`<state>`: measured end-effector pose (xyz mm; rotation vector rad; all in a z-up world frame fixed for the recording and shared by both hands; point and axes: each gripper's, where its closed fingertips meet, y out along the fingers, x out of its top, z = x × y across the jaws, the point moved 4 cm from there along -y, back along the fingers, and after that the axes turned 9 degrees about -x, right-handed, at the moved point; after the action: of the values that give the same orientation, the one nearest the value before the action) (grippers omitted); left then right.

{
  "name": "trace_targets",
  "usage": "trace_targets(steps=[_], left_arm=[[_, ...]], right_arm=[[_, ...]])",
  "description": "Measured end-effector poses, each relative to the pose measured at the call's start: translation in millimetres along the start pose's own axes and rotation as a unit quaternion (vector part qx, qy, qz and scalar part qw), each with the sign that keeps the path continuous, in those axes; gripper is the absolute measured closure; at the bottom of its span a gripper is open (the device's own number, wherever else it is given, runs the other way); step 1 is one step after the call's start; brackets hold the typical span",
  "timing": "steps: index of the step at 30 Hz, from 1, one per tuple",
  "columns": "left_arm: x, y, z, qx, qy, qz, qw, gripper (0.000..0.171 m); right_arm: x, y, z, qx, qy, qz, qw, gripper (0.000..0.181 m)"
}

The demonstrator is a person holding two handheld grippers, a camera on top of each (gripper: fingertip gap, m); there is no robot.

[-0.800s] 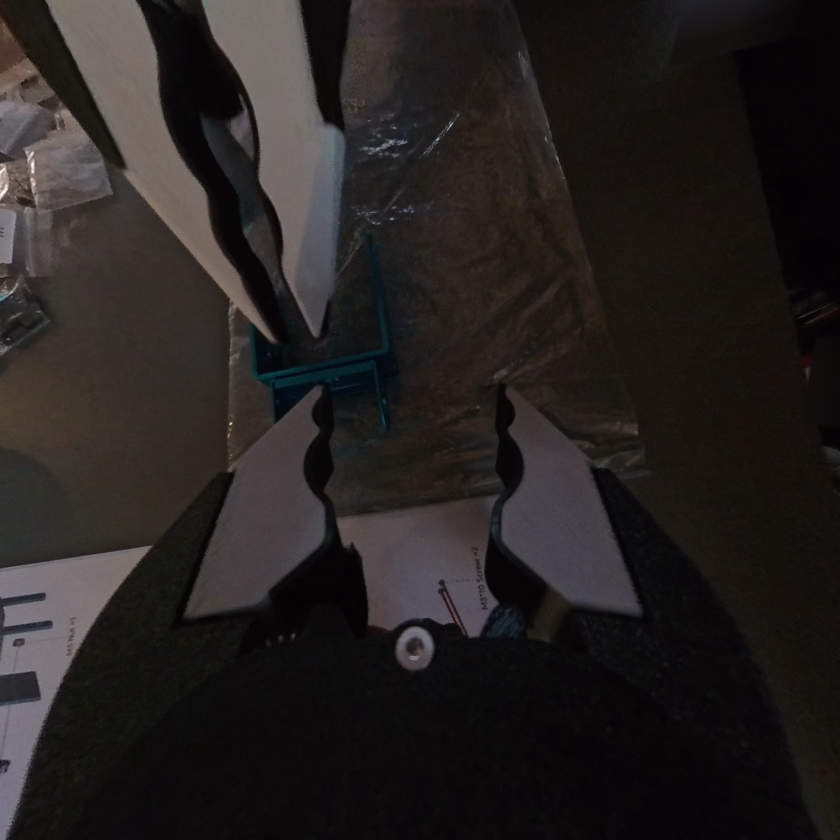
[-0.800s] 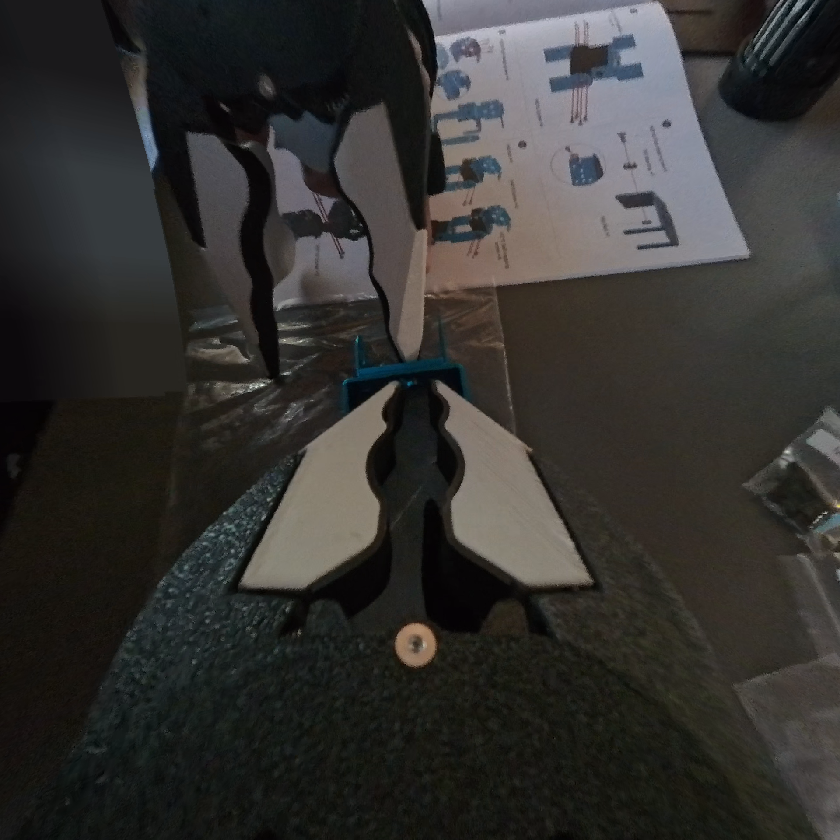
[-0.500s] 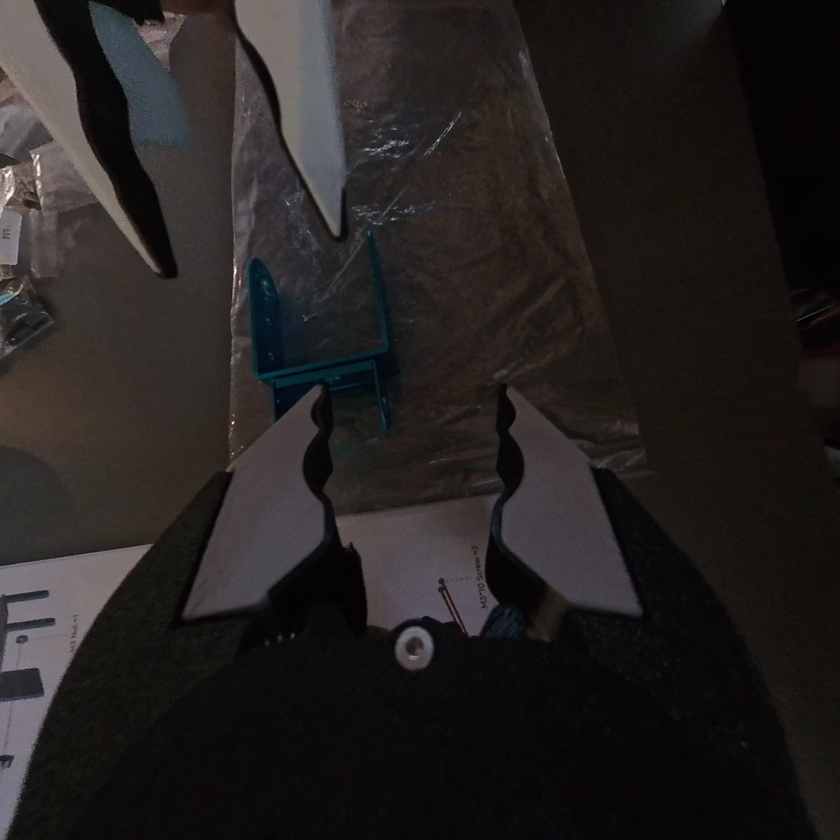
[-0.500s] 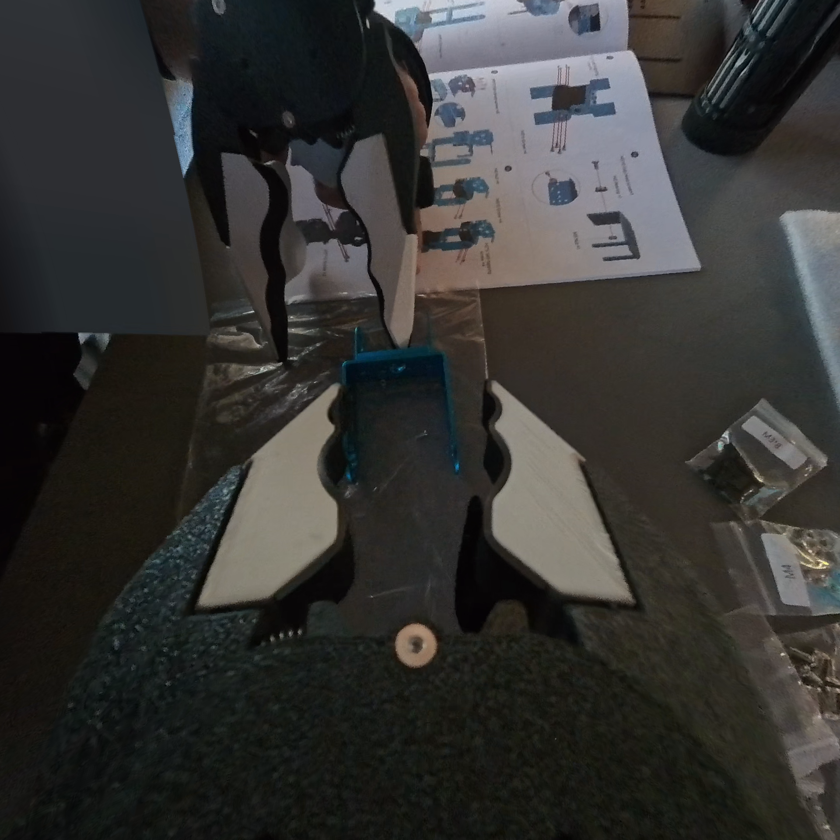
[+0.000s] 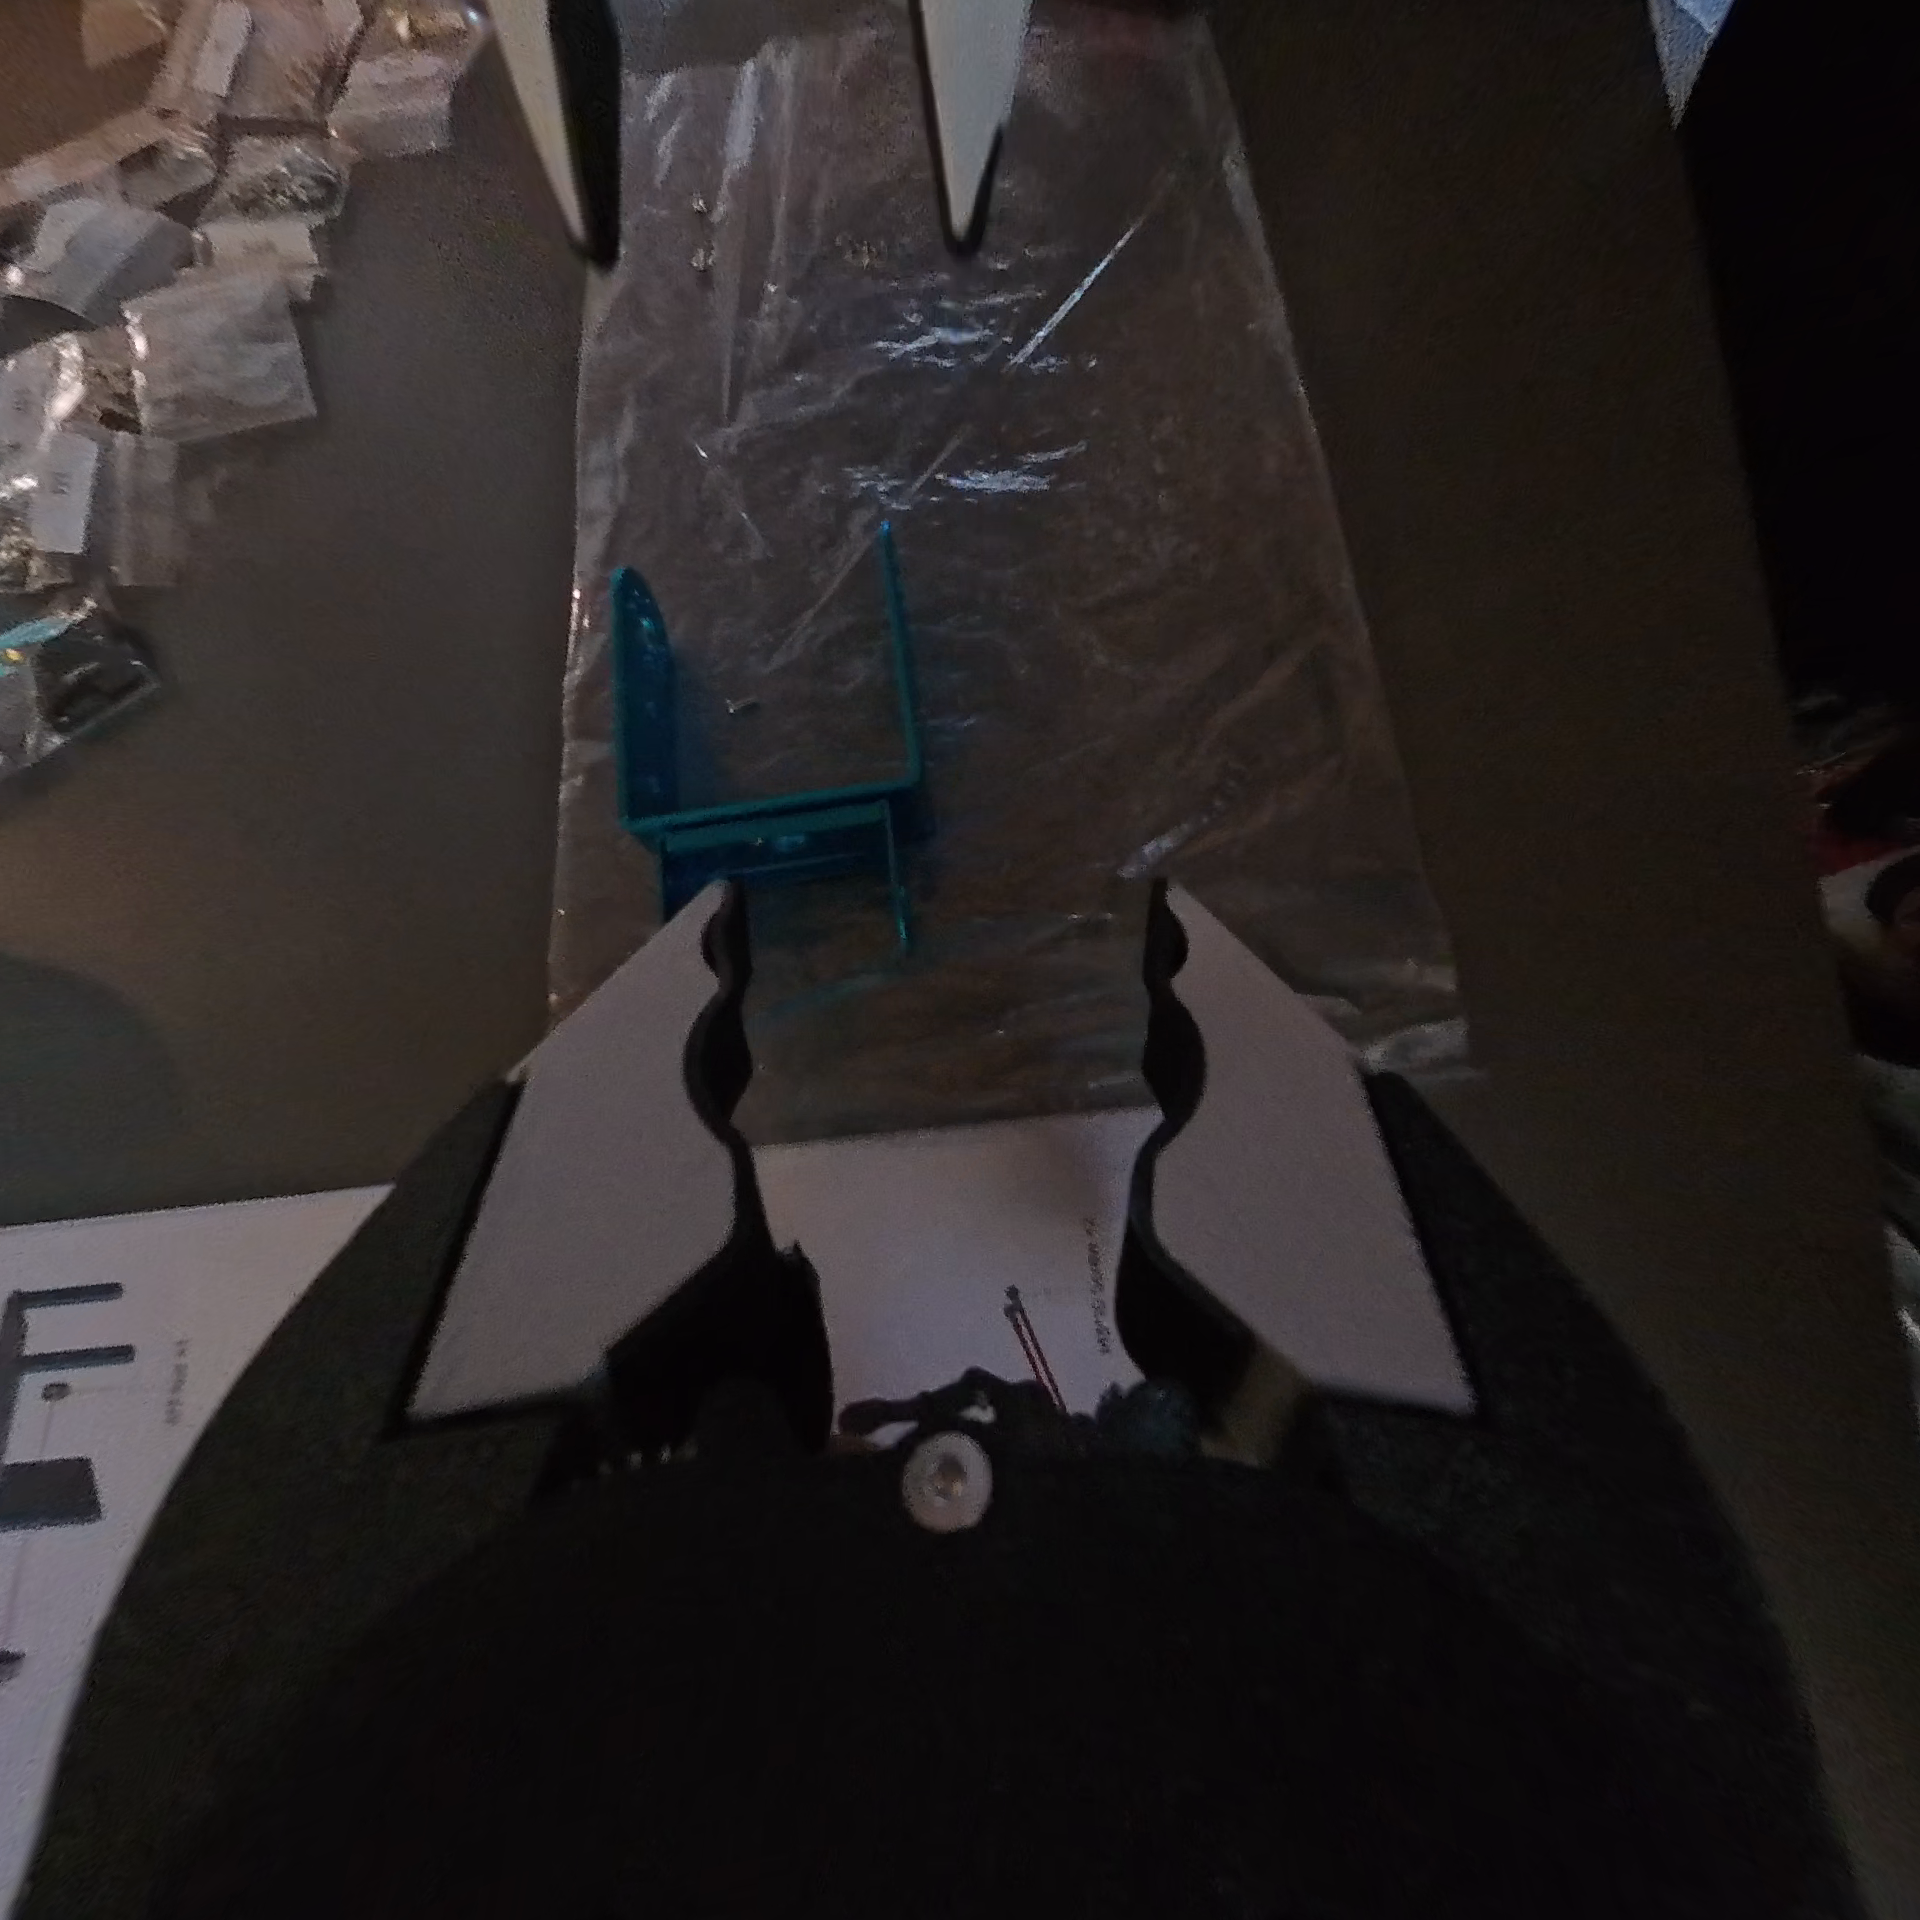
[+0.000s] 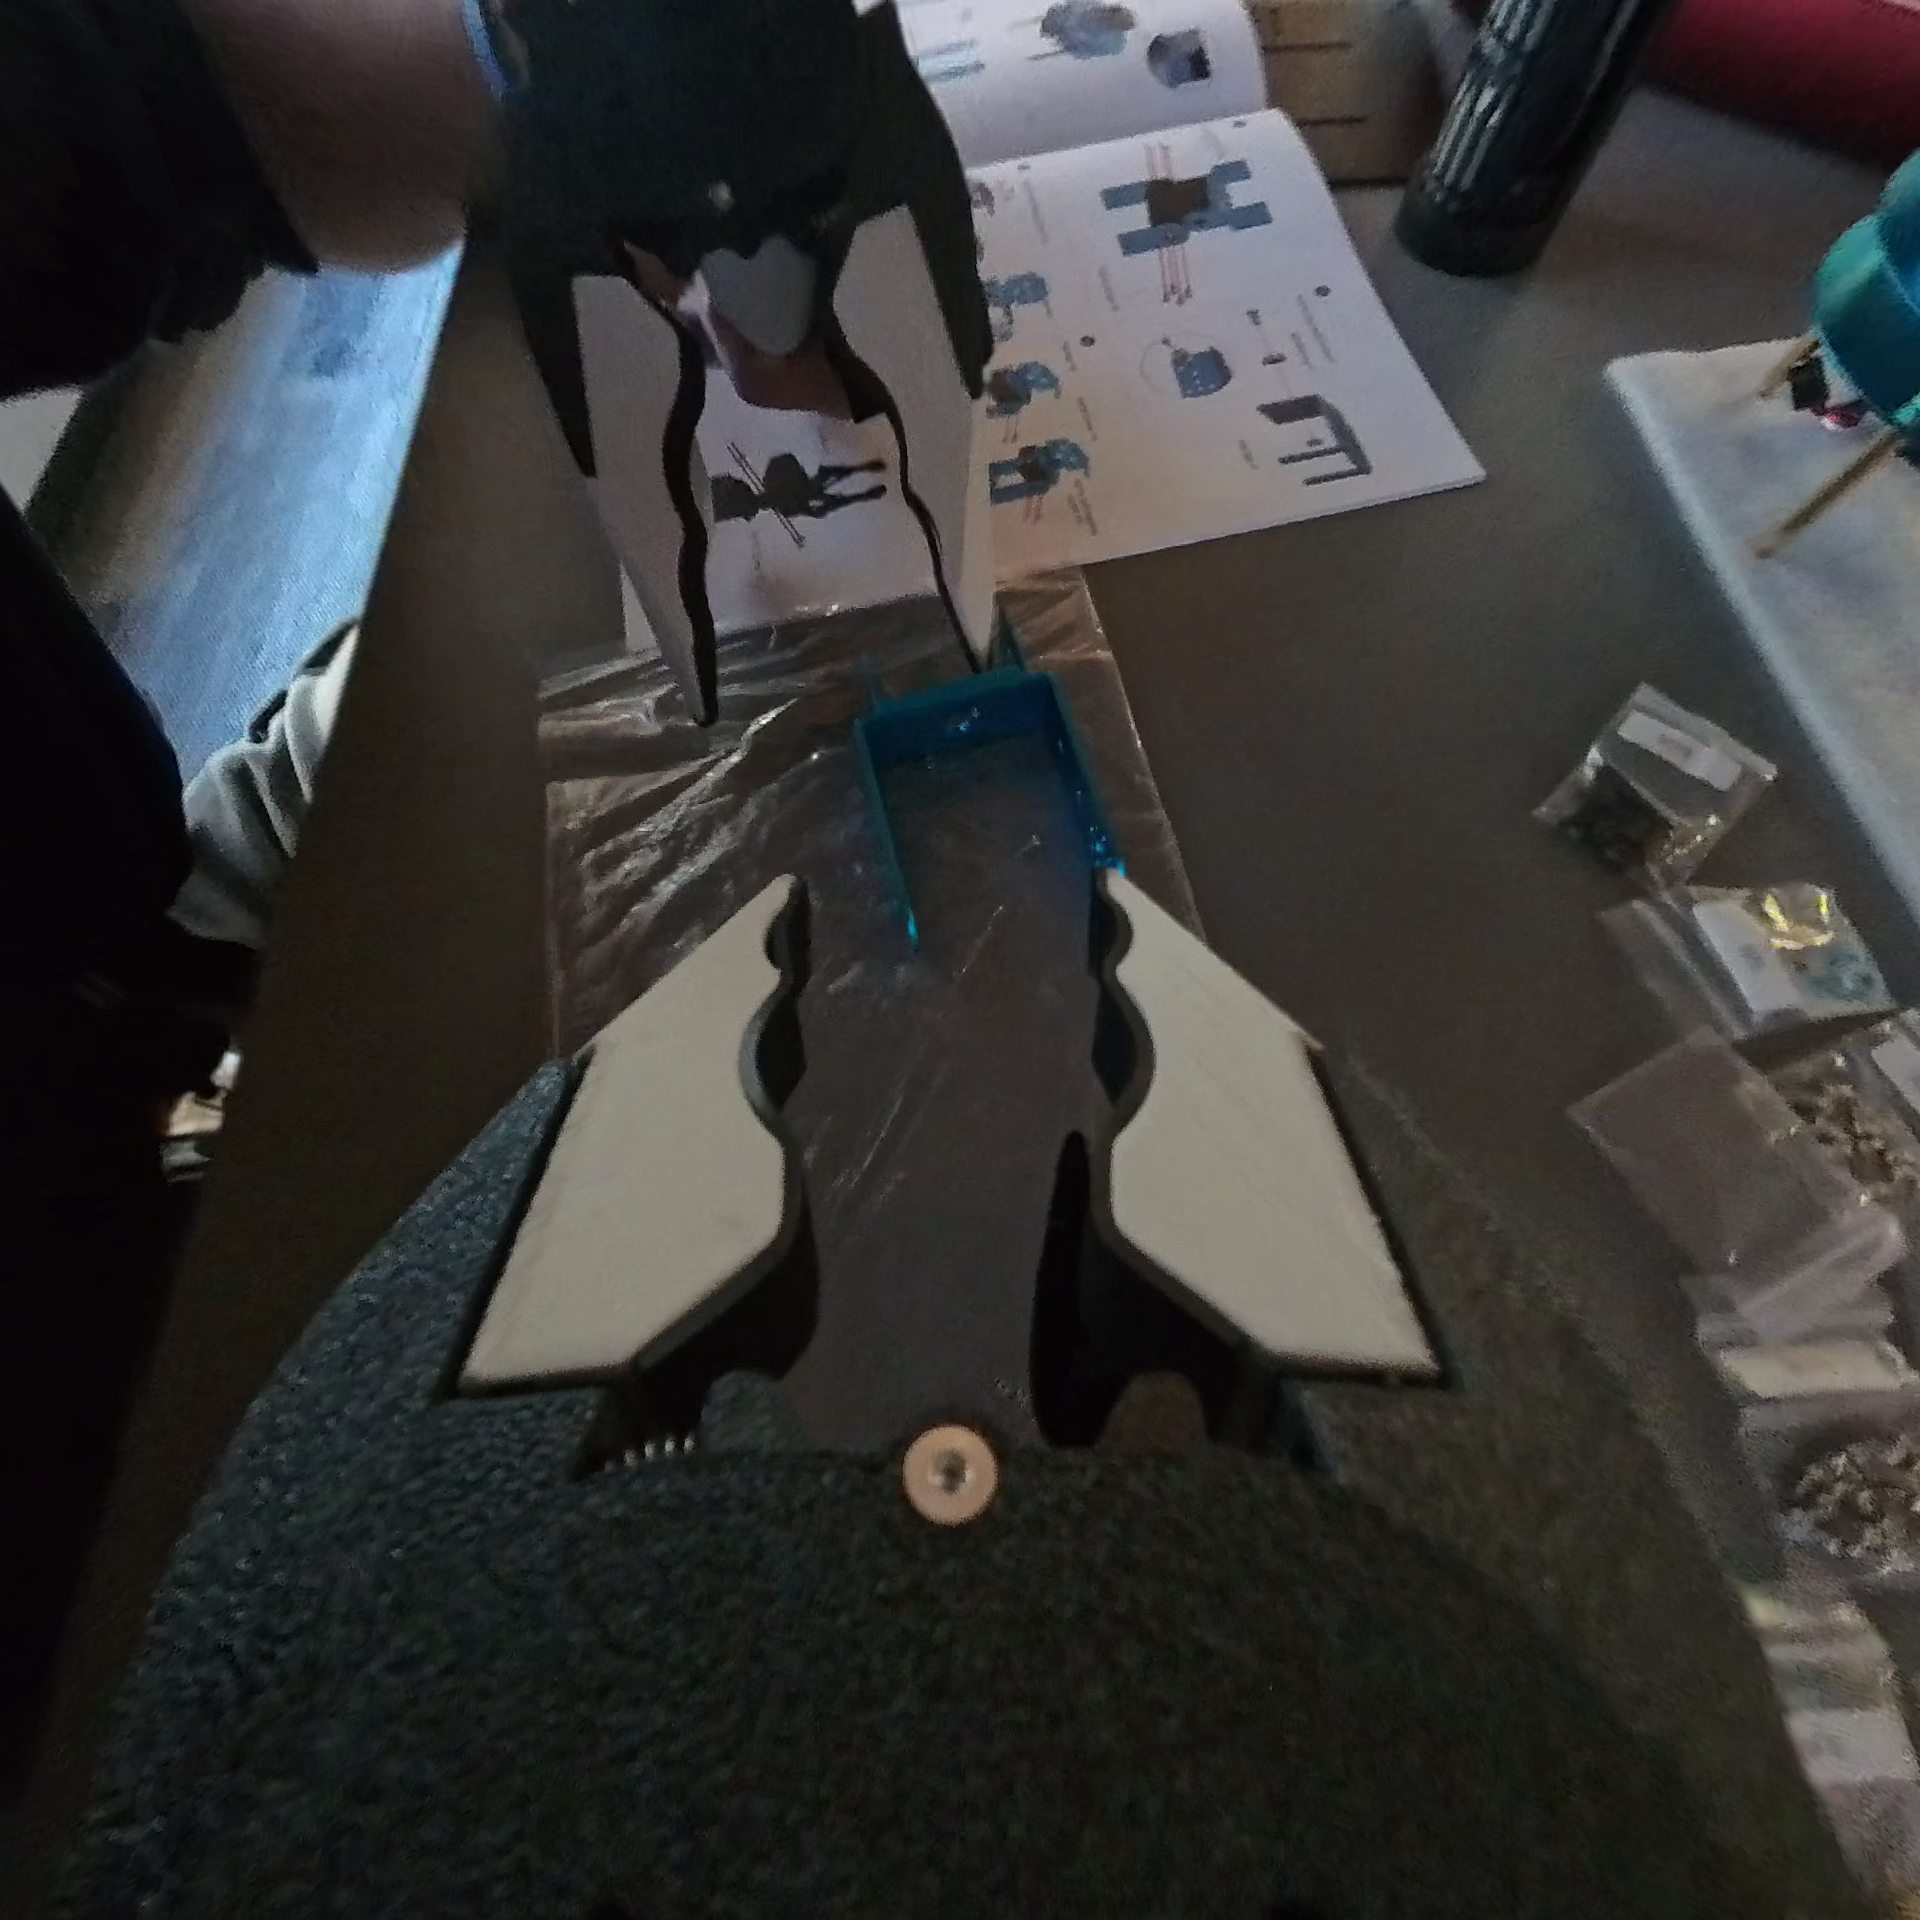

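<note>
A blue U-shaped metal bracket (image 5: 769, 748) lies on a clear plastic bag (image 5: 1039, 540) on the grey table. My left gripper (image 5: 945, 894) is open and empty, its tips just short of the bracket's near end. My right gripper (image 6: 951, 894) is open and empty, its tips at the open ends of the bracket (image 6: 977, 779), apart from it. The right gripper's fingertips (image 5: 966, 156) show at the top of the left wrist view. The left gripper (image 6: 842, 675) shows in the right wrist view, beyond the bracket. A tiny screw (image 5: 743, 704) lies between the bracket's arms.
An open instruction booklet (image 6: 1195, 343) lies beyond the bag, also under my left gripper (image 5: 914, 1226). Small bags of hardware (image 6: 1652, 790) lie at the right, several more in the left wrist view (image 5: 156, 343). A dark cylinder (image 6: 1496, 135) and a teal object (image 6: 1870, 301) stand far right. Spacing between my two grippers at the tips: around 11 cm.
My right gripper opened off the blue bracket, let it go and pulled back and away. The bracket stays on the bag. My left gripper has not moved.
</note>
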<state>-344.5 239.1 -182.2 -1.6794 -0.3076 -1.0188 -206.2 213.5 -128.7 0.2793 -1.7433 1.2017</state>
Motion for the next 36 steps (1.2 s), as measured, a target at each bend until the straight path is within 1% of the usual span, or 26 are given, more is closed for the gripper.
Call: trace_targets(steps=[2,6,8,10,12,15,17,19,20,21,23,24,25,26,28,30,32,34,36], left_arm=[[0.1,-2.3,-0.3,0.001,-0.012,0.002,1.000,0.096],[9.4,-12.5,-2.9,0.049,-0.006,0.006,0.999,0.095],[16.3,-20.1,-6.7,0.070,-0.015,-0.005,0.997,0.095],[23.5,-28.3,-12.2,0.094,-0.034,-0.027,0.995,0.096],[28.5,-34.7,-16.9,0.138,-0.062,-0.044,0.988,0.098],[32.0,-36.0,-29.2,0.211,-0.102,-0.059,0.970,0.104],[35.8,-32.7,-39.9,0.250,-0.129,-0.074,0.957,0.106],[41.8,-29.4,-51.3,0.285,-0.155,-0.093,0.941,0.108],[46.4,-27.4,-57.0,0.297,-0.167,-0.107,0.934,0.110],[51.8,-24.3,-62.1,0.302,-0.174,-0.113,0.930,0.115],[54.8,-19.0,-69.6,0.319,-0.177,-0.073,0.928,0.115],[54.3,-20.2,-71.0,0.342,-0.171,-0.052,0.922,0.115],[55.2,-22.2,-72.3,0.362,-0.166,-0.046,0.916,0.115],[57.2,-22.6,-74.4,0.368,-0.166,-0.053,0.914,0.115],[60.4,-18.8,-77.0,0.355,-0.176,-0.076,0.915,0.118],[55.1,-15.0,-76.8,0.348,-0.176,-0.058,0.919,0.117],[50.1,-16.6,-72.7,0.365,-0.167,-0.046,0.915,0.117],[46.5,-15.0,-70.6,0.357,-0.173,-0.049,0.917,0.117],[42.7,-14.5,-68.1,0.349,-0.181,-0.055,0.918,0.117]], right_arm=[[-6.0,-8.9,-2.5,-0.001,0.027,-0.005,1.000,0.128],[-19.6,-24.9,-14.3,-0.015,0.058,-0.019,0.998,0.130],[-24.1,-30.7,-19.3,-0.019,0.060,-0.026,0.998,0.133],[-24.6,-34.9,-20.3,-0.006,0.055,-0.033,0.998,0.139],[-21.4,-35.2,-22.5,0.004,0.057,-0.024,0.998,0.145],[-9.2,-30.3,-24.3,0.020,0.063,0.003,0.998,0.149],[-2.0,-25.8,-23.3,0.037,0.034,0.033,0.998,0.149],[5.6,-18.3,-30.3,0.041,-0.003,0.065,0.997,0.149],[9.2,-14.0,-31.0,0.061,-0.016,0.080,0.995,0.153],[12.6,-9.3,-30.9,0.083,-0.028,0.090,0.992,0.158],[19.9,4.1,-36.0,0.089,-0.057,0.092,0.990,0.161],[22.5,11.4,-35.6,0.096,-0.079,0.089,0.988,0.165],[22.4,18.6,-32.3,0.111,-0.099,0.090,0.985,0.168],[20.4,25.5,-27.1,0.127,-0.119,0.098,0.980,0.169],[15.1,40.3,-17.3,0.135,-0.165,0.118,0.970,0.169],[10.6,53.1,-8.8,0.128,-0.219,0.140,0.957,0.171],[7.2,62.3,-4.0,0.122,-0.262,0.170,0.942,0.172],[9.0,70.5,-0.5,0.124,-0.286,0.186,0.932,0.172],[12.0,76.6,7.8,0.157,-0.284,0.192,0.926,0.172]])
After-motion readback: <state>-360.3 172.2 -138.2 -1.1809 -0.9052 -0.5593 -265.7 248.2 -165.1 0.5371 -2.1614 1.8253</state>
